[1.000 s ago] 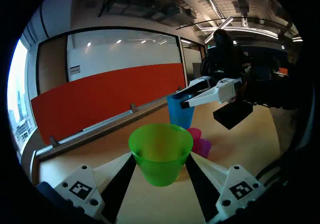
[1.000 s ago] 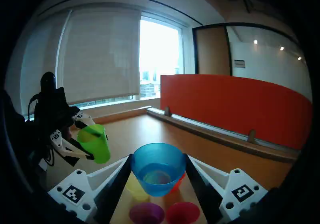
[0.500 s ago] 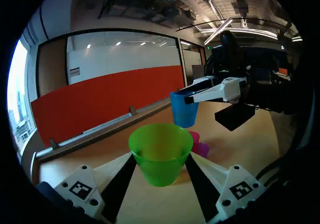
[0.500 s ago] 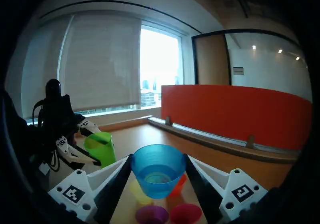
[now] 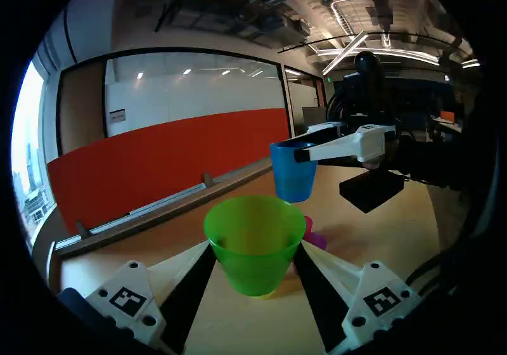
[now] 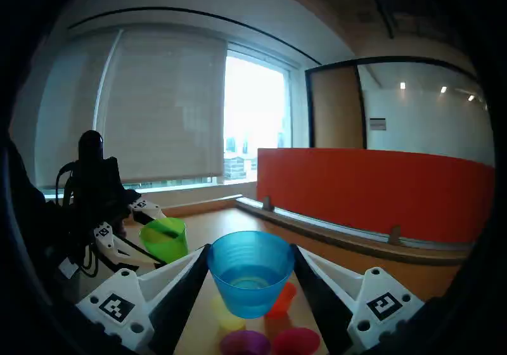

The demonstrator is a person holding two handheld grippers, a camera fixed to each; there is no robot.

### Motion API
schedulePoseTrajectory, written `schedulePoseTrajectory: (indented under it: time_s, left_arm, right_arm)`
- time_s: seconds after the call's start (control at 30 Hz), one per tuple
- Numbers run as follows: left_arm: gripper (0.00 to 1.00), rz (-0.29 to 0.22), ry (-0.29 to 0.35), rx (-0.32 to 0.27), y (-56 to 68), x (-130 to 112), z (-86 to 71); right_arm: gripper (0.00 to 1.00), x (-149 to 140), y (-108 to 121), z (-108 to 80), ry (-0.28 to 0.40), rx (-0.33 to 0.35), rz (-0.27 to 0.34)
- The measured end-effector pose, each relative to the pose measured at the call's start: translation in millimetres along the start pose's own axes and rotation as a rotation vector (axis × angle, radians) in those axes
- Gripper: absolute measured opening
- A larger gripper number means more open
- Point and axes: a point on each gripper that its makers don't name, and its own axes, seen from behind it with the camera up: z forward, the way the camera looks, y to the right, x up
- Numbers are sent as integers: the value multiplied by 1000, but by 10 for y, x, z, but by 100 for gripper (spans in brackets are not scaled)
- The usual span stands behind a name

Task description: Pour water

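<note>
**Two cups held aloft over a wooden table, one per gripper**

Item 1. Left gripper (image 5: 253, 248): fingers pinched on either side of a green plastic cup (image 5: 255, 253), pressing its walls. The cup is upright, held clear of the table, and its inside looks empty.

Item 2. Right gripper (image 6: 251, 253): fingers clamped on a blue translucent cup (image 6: 251, 277), one on each side. The cup is upright and lifted above the table. A shallow layer of clear liquid seems to lie in its bottom.

Item 3. Relative position: in the left gripper view the blue cup hangs beyond the green cup, higher and to the right, and the two are apart. In the right gripper view the green cup sits to the left, lower and farther off, tilted slightly.

Item 4. Wooden table (image 5: 393, 228): small cups stand under the blue cup, namely yellow (image 6: 228, 312), orange (image 6: 282, 298), purple (image 6: 244, 342) and pink (image 6: 296, 341).

Item 5. Surroundings: orange partition (image 5: 158, 158) along the table's far edge; a bright window (image 6: 255, 123) beside a lowered blind (image 6: 158, 108)
</note>
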Motion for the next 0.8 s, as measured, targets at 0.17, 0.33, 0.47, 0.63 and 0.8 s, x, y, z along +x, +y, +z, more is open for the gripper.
schedulePoseTrajectory:
  time_s: [0.17,0.33,0.47,0.63,0.8]
  left_arm:
    - [81,-14,10,-4,19,31,10]
    - [82,-35,19,-9,41,51,19]
    - [82,-58,26,-14,56,66,33]
    - [82,-89,38,-24,80,94,58]
    - [81,-111,50,-31,97,124,77]
  right_arm:
    - [92,38,-16,7,7,2,-3]
    - [92,52,-25,-2,11,4,-14]
    - [92,64,-48,-12,13,8,-21]
    - [92,68,-57,-21,14,9,-26]
    - [92,62,-58,-30,15,11,-27]
